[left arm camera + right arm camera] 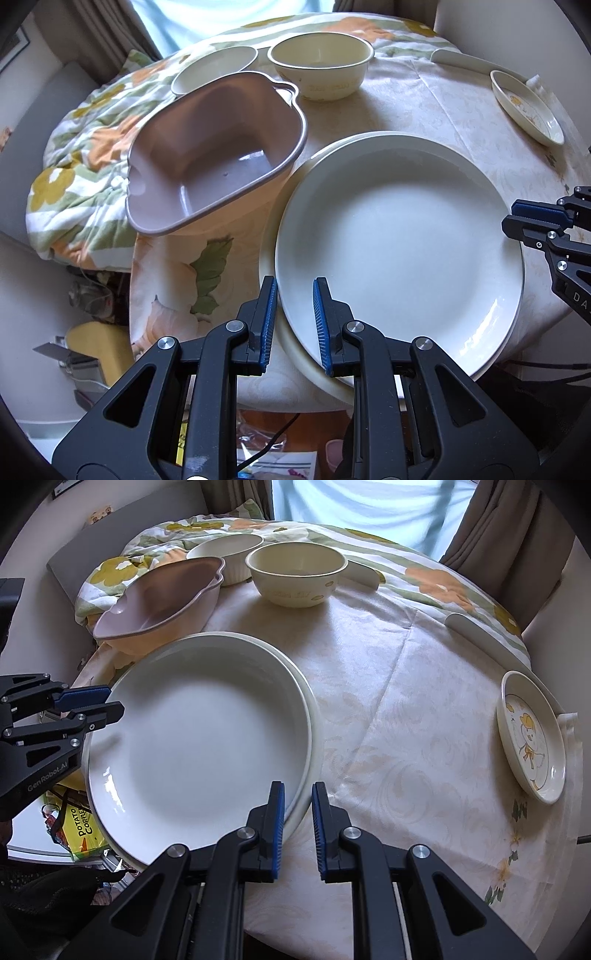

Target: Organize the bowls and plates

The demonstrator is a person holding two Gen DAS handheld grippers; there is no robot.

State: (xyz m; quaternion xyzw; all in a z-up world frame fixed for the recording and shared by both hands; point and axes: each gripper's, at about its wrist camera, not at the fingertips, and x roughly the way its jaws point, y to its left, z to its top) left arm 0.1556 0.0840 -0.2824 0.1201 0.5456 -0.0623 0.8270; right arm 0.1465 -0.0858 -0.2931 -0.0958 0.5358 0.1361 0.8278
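Note:
A large white plate (399, 240) (199, 731) lies on a second cream plate (314, 384) (314, 716) at the table's near left edge and overhangs it. My left gripper (295, 325) (110, 703) is shut on the stack's left rim, one finger inside and one outside. On the opposite rim my right gripper (297, 812) (511, 218) is shut the same way. Whether the pads hold one plate or both I cannot tell. A cream bowl (321, 70) (295, 576) and a white ribbed dish (214, 68) (229, 554) stand at the back.
A pink plastic tub (221, 147) (159, 602) leans tilted on a floral quilt (85, 147) behind the plates. A small saucer with a duck picture (528, 107) (532, 738) sits at the right edge. A pale tablecloth (388, 701) covers the table. A snack bag (79, 827) lies below.

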